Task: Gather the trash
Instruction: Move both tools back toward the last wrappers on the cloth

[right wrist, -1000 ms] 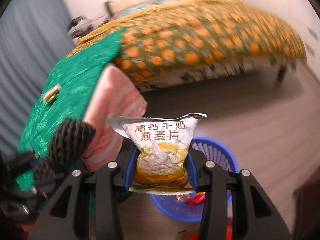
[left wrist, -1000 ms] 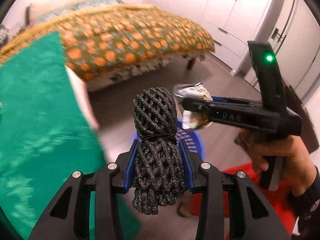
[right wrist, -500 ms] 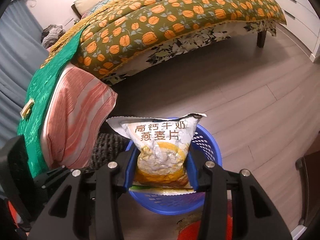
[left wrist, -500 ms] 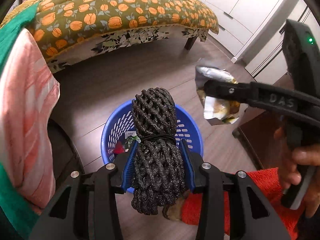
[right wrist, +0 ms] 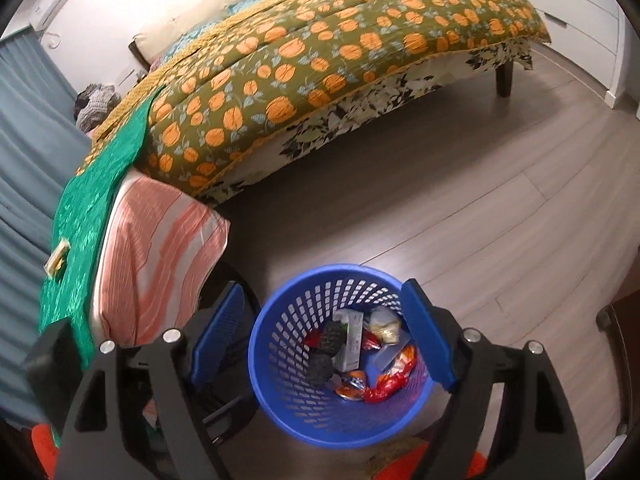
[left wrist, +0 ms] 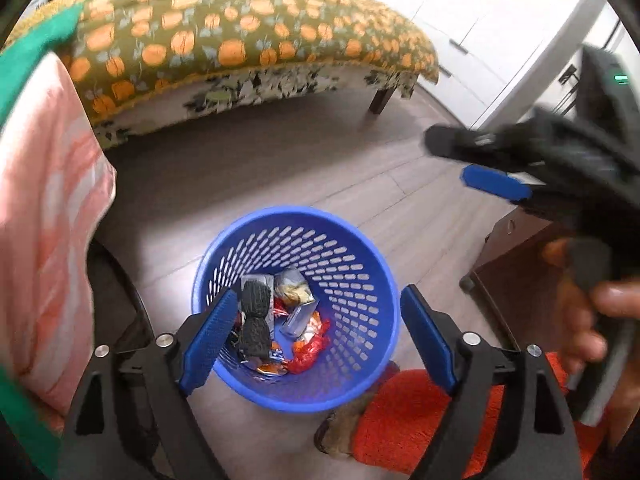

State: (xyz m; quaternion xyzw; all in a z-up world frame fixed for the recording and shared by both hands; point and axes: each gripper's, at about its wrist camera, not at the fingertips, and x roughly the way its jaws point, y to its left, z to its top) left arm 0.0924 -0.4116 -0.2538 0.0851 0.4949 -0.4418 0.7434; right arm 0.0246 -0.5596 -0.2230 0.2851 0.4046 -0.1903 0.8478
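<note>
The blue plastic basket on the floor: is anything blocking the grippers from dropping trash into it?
Nothing visible. The blue plastic basket sits open-topped below the open left gripper and right gripper; the black foam net and wrappers lie inside.

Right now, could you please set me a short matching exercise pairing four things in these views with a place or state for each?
Things:
1. black foam net
2. blue basket
3. left gripper
4. striped pink pillow

Places or states:
A. on the wooden floor
B. jaws open, nothing between them
C. inside the basket with wrappers
D. under the green cloth

Pairs: 1-C, 2-A, 3-B, 4-D
</note>
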